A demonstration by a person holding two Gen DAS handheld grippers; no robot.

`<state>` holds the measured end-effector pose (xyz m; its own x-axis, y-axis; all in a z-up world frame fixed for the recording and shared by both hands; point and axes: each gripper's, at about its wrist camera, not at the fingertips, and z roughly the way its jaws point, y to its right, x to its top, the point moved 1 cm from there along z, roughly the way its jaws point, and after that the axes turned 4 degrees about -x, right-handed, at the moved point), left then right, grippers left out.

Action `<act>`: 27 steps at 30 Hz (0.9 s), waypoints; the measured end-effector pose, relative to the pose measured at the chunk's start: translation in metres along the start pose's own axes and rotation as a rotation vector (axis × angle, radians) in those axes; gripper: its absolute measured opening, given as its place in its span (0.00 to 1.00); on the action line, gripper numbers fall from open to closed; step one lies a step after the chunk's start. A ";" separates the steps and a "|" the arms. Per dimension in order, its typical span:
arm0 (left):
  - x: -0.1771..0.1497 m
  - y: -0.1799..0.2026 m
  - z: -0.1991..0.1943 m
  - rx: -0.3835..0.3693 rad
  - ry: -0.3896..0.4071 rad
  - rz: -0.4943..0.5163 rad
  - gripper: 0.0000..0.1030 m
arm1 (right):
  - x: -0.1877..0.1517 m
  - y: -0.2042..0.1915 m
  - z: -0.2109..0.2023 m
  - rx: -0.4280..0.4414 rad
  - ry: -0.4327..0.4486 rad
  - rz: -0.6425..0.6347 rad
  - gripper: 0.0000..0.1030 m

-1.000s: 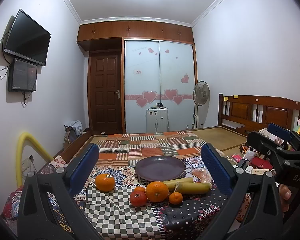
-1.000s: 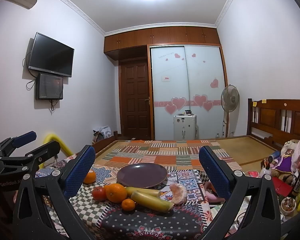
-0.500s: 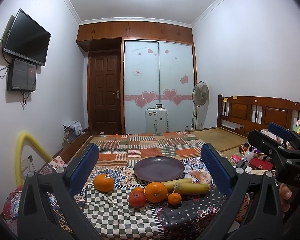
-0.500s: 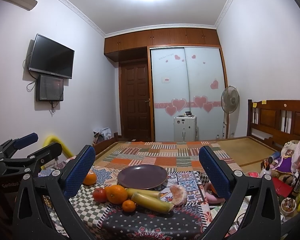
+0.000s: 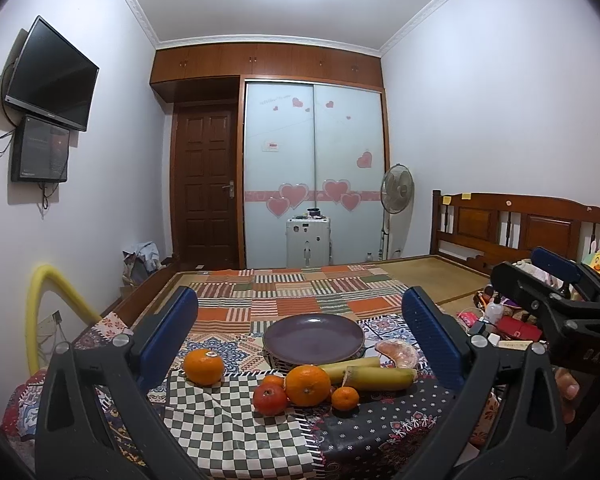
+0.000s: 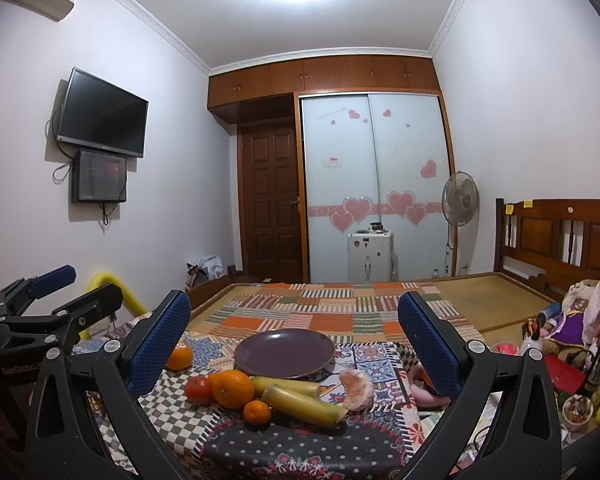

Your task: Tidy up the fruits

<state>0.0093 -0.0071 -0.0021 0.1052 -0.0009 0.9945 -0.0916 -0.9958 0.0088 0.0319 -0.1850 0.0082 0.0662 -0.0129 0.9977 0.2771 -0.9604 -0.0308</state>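
An empty purple plate sits on a patchwork-covered table. In front of it lie a large orange, a red tomato, a small mandarin, two bananas and a peeled citrus piece. A second orange lies apart at the left. My left gripper is open and empty, held short of the fruit. My right gripper is open and empty too.
The table's patterned cloths hang over the near edge. Toys, bottles and clutter crowd the right side. A yellow tube arches at the left. A bed with a wooden headboard lies behind.
Both grippers have drifted slightly; the view of the fruit is almost the same. Both stay open and empty.
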 end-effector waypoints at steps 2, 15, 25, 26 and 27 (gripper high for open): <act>-0.001 -0.002 0.000 -0.003 0.001 -0.003 1.00 | -0.001 0.001 0.002 0.003 -0.008 0.001 1.00; -0.014 -0.023 0.035 -0.025 -0.115 -0.029 0.73 | -0.022 0.025 0.041 -0.033 -0.128 0.030 0.83; -0.038 -0.058 0.077 0.065 -0.244 -0.031 0.71 | -0.044 0.044 0.079 -0.039 -0.260 -0.027 0.68; -0.040 -0.064 0.082 0.076 -0.259 -0.035 0.71 | -0.046 0.046 0.083 -0.040 -0.272 -0.030 0.68; -0.042 -0.070 0.089 0.085 -0.280 -0.043 0.71 | -0.048 0.049 0.087 -0.040 -0.286 -0.032 0.68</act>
<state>0.0999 0.0548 -0.0537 0.3778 0.0278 0.9255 0.0006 -0.9996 0.0297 0.1261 -0.2068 -0.0468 0.3268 0.0911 0.9407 0.2461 -0.9692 0.0083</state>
